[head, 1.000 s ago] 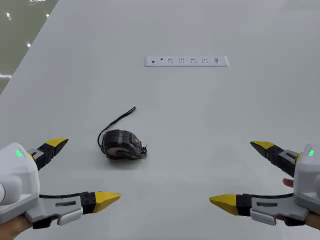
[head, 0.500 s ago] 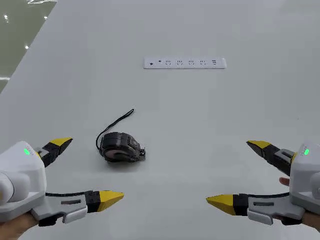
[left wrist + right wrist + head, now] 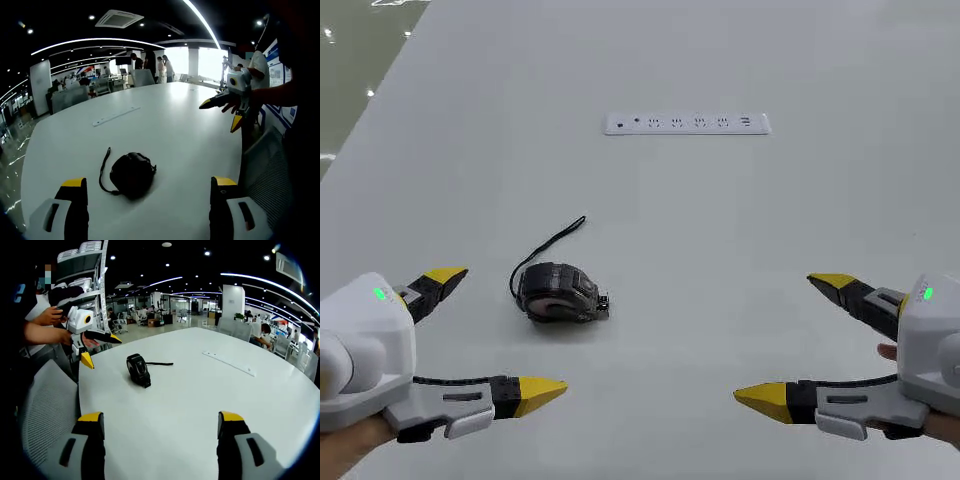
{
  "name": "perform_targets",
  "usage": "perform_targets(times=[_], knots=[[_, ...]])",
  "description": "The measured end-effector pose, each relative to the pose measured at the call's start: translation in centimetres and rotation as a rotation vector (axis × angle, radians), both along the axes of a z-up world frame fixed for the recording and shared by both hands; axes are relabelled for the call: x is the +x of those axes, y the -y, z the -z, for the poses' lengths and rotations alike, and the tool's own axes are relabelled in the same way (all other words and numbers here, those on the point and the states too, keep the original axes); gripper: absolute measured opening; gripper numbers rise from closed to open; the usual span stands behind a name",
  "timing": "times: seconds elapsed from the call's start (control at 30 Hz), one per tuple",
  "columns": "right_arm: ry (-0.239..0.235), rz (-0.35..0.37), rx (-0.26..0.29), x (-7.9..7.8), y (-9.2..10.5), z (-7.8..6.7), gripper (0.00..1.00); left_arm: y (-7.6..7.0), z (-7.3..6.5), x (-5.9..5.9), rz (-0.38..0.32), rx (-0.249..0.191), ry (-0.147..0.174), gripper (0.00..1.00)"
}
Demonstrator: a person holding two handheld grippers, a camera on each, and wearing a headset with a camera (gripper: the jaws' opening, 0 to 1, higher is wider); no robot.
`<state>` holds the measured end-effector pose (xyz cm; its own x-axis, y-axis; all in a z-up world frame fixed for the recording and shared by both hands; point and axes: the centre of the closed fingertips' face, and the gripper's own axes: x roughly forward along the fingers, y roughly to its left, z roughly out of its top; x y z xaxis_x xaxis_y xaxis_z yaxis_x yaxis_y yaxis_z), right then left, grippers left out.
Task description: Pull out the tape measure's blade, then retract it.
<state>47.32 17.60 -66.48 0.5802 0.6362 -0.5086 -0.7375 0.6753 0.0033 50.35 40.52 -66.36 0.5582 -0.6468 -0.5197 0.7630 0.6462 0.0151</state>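
Table [image 3: 800,260]: one large pale grey-white top, matte, plain. Two items lie on it.

Power strip [image 3: 687,124]: white, long and flat, set crosswise on the far part of the top, with a row of sockets facing up.

Tape measure [image 3: 558,292]: black case on its side, well apart from the power strip, on the person's side of it and offset left of its left end. Blade hook [image 3: 606,299] sits at the case mouth. The black wrist strap [image 3: 552,243] loops off the case and trails along the top toward the strip.

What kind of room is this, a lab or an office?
Most likely a big open-plan office: a large white table with a power strip, people at desks beyond, and strip lights on the ceiling.
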Motion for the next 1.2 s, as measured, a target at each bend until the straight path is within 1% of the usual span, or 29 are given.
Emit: perform_targets(times=[0.13, 0.47, 0.6, 0.67, 0.8, 0.87, 1.03, 1.2], knots=[[0.005, -0.020, 0.003, 0.3, -0.3, -0.2, 0.93, 0.0, 0.1, 0.3, 0.013, 0.007, -0.002, 0.99], [0.009, -0.081, -0.015, 1.4, -0.9, -0.2, 0.89, 0.1, 0.3, 1.3, 0.057, 0.036, -0.008, 0.96], [0.017, -0.112, -0.015, 1.9, -1.3, -0.2, 0.84, 0.2, 0.5, 1.8, 0.081, 0.053, -0.010, 0.94], [0.020, -0.126, -0.015, 2.1, -1.6, -0.1, 0.83, 0.2, 0.7, 2.0, 0.089, 0.067, -0.011, 0.92], [0.024, -0.160, -0.015, 2.7, -2.2, 0.0, 0.79, 0.3, 0.9, 2.5, 0.103, 0.064, -0.015, 0.90], [0.028, -0.177, -0.016, 2.9, -2.6, 0.0, 0.78, 0.3, 1.1, 2.8, 0.115, 0.071, -0.015, 0.88], [0.036, -0.212, -0.018, 3.7, -3.4, 0.2, 0.74, 0.6, 1.4, 3.3, 0.147, 0.093, -0.026, 0.83], [0.040, -0.261, -0.025, 4.3, -4.4, 0.6, 0.67, 0.8, 2.0, 3.7, 0.194, 0.131, -0.027, 0.76]])
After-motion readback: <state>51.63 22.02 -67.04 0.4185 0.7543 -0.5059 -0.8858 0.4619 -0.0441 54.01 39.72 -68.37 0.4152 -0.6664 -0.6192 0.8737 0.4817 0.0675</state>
